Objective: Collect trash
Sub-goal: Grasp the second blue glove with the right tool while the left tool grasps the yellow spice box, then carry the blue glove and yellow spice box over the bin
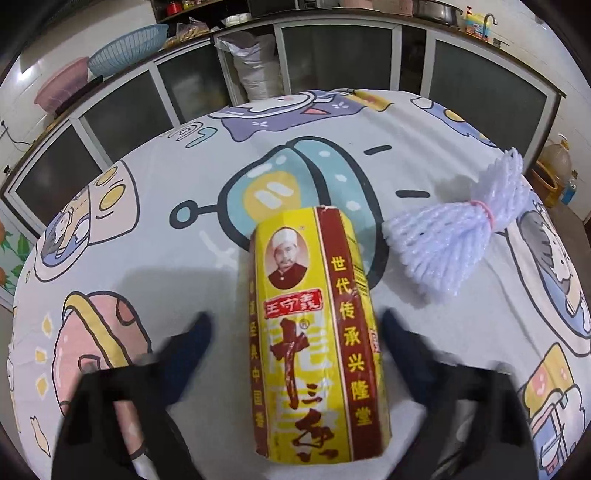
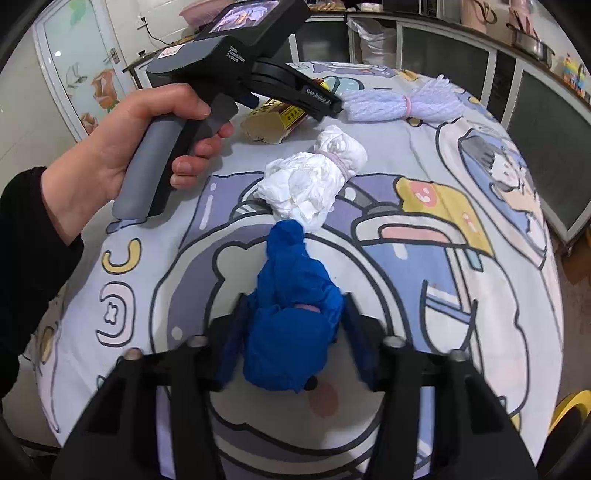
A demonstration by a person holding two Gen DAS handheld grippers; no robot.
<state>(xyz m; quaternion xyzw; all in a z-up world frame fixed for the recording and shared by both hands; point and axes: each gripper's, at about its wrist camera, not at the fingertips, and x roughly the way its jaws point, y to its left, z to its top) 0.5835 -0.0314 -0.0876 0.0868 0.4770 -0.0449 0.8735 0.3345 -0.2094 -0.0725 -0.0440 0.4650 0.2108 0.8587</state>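
A yellow and red spice box (image 1: 314,328) lies on the cartoon-print tablecloth (image 1: 147,206). My left gripper (image 1: 295,325) is open, its fingers on either side of the box with gaps. A white foam net bundle (image 1: 461,229) lies to the box's right. In the right wrist view a blue crumpled bundle (image 2: 291,317) sits between my right gripper's (image 2: 293,310) fingers, which touch its sides. A white tissue bundle (image 2: 314,177) lies just beyond it. The box (image 2: 273,118) and foam net (image 2: 399,103) show farther back, with the left gripper body (image 2: 229,62) over the box.
The table is round with the cloth (image 2: 461,295) hanging over its edge. Glass-door cabinets (image 1: 332,51) line the back wall. Basins (image 1: 125,48) and a pot (image 1: 436,11) stand on the counter. A filled sack (image 1: 255,66) leans by the cabinets. An oil bottle (image 1: 557,162) stands at right.
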